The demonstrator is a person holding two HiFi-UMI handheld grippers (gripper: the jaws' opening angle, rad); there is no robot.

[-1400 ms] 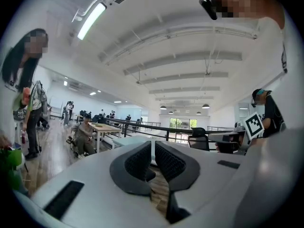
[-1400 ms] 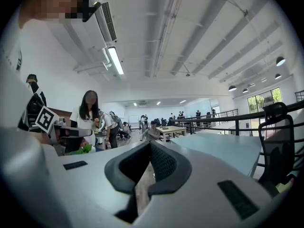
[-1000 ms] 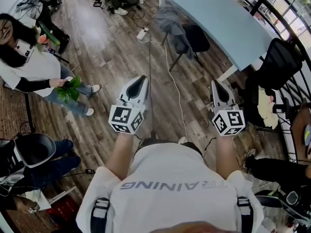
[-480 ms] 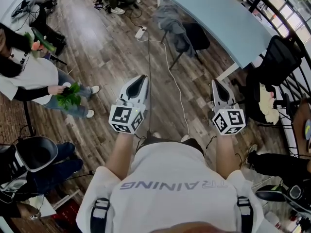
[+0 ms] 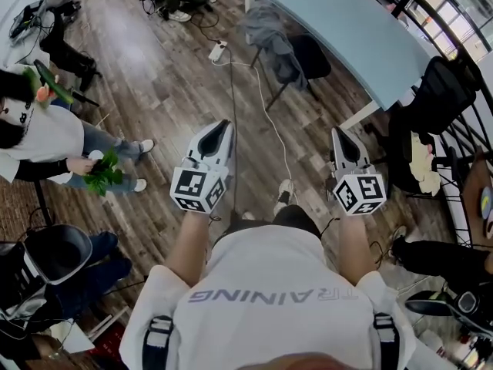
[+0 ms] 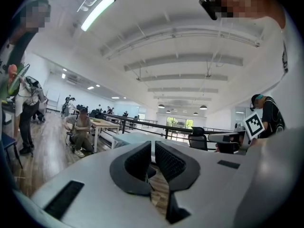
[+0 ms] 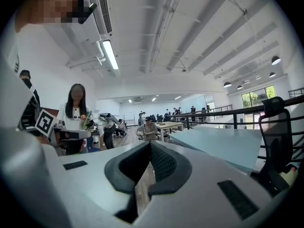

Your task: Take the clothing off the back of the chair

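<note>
Over at the top of the head view, a grey piece of clothing (image 5: 269,31) hangs draped over the back of a black chair (image 5: 314,58), which stands against the long edge of a pale blue tabletop (image 5: 350,29). The clothing is well apart from both grippers, which are held out level over the wooden floor (image 5: 154,75) in front of the person's white T-shirt (image 5: 262,284).

The left gripper (image 5: 223,124) points ahead with its fingers (image 6: 134,164) drawn nearly together; only a thin slit shows between them, and nothing is in it. The right gripper (image 5: 337,132) runs alongside, its fingers (image 7: 163,163) pressed together and likewise empty.

A white power strip (image 5: 218,51) lies on the floor just left of the chair. A bystander (image 5: 46,137) holding green leaves (image 5: 102,174) stands at the left. A black office chair (image 5: 435,95) sits at the right, beyond the tabletop's near end.
</note>
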